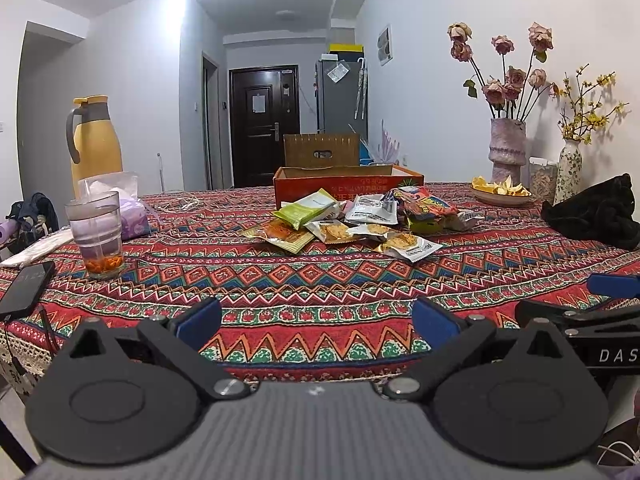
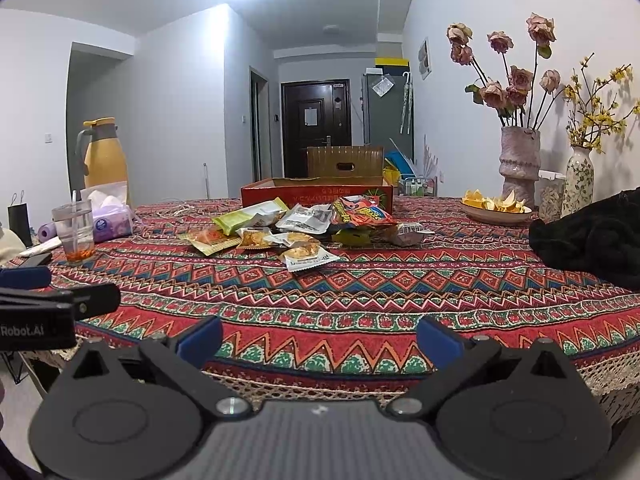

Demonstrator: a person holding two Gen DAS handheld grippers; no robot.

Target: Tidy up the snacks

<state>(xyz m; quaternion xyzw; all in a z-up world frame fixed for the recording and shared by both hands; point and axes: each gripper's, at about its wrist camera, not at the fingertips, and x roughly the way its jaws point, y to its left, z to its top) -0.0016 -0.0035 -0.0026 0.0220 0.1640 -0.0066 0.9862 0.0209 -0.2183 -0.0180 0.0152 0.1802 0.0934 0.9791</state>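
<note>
You held both the left gripper (image 1: pixel 316 320) and right gripper (image 2: pixel 319 338) wide open and empty at the table's near edge; the snack packets (image 1: pixel 352 224) lay well ahead, before the red box (image 1: pixel 348 186).

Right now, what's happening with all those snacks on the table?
A person is holding two grippers at the near edge of the table, getting ready to tidy up. The left gripper and right gripper are both open and empty. The pile of snack packets lies untouched in the middle, just in front of an open red box. Nothing looks sorted yet.
</note>
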